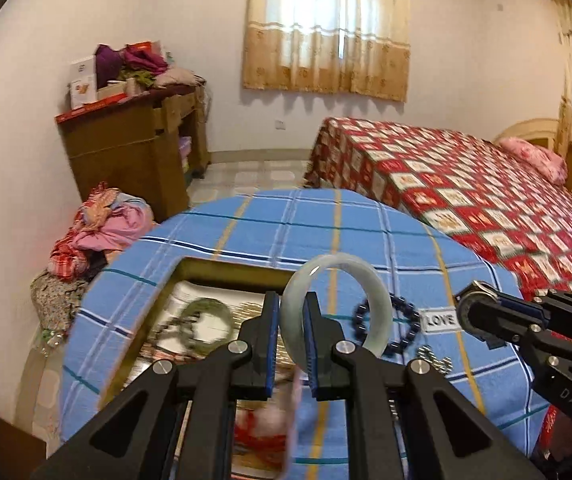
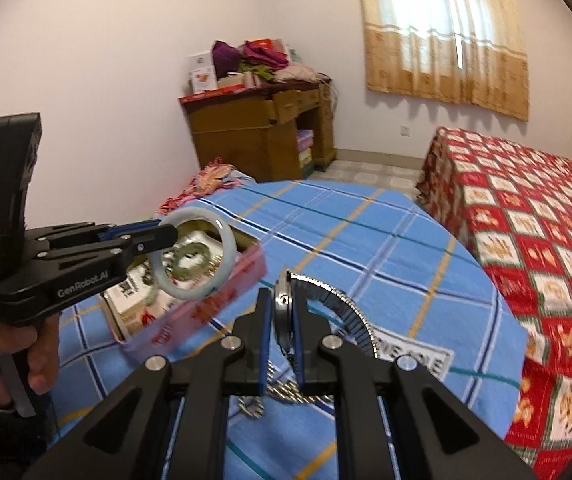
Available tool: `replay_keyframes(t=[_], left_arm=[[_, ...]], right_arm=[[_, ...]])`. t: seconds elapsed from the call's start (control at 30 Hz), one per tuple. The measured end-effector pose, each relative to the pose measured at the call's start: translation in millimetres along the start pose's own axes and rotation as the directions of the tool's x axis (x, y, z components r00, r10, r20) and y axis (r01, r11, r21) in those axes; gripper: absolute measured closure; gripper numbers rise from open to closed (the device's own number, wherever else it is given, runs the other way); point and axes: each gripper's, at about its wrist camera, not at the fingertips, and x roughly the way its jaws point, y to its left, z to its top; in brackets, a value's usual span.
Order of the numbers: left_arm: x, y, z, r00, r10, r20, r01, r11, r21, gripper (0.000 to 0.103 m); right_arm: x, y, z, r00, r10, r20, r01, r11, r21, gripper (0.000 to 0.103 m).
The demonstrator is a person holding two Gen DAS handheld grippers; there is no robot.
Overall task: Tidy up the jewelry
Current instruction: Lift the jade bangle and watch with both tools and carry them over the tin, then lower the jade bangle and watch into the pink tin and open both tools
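My left gripper (image 1: 291, 298) is shut on a pale jade bangle (image 1: 337, 260), holding it upright above the blue plaid table (image 1: 286, 232). In the right wrist view the left gripper (image 2: 166, 229) carries that bangle (image 2: 188, 291) over an open pink tin box (image 2: 198, 316). Inside the box (image 1: 226, 268) lies a green bangle (image 1: 200, 303). My right gripper (image 2: 282, 294) is shut on a steel watch (image 2: 284, 316) whose metal band (image 2: 349, 312) hangs to the right. A dark bead bracelet (image 1: 405, 320) and a silver chain (image 1: 431, 358) rest on the cloth.
A bed with a red patterned cover (image 1: 465, 184) stands close to the table's right side. A wooden desk piled with clothes (image 1: 134, 148) and a heap of clothing (image 1: 94, 232) are at the left. A person's hand (image 2: 6, 356) grips the left tool's handle.
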Motion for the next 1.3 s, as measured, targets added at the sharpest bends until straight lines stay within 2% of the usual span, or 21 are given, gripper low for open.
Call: replay_keyframes(t=[0.27,0.57,0.83,1.3], left_arm=[[-14.0,51.9,-1.2,0.994,0.111,0.010,-0.110,0.991,-0.076,0.092],[-14.2,84.6,-19.5,0.987,0.154,-0.039,-0.158,0.979,-0.125,0.092],[-5.7,98.6,-28.9,0.987,0.143,-0.077,-0.154,0.976,-0.157,0.092],[13.2,96.4,-41.7,0.983,0.124,-0.138,-0.144,0.979,-0.145,0.092]], right_arm=[[12.4,32.5,31.2,0.997,0.077,0.030,-0.074,0.994,-0.078,0.092],[32.2,57.7,46.8,0.985,0.167,0.031,-0.163,0.981,-0.105,0.092],[52.8,80.0,46.0,0.975,0.220,-0.002,-0.219,0.968,-0.121,0.092],[96.0,91.7,20.3,0.969,0.220,-0.116,-0.233,0.966,-0.114,0.092]])
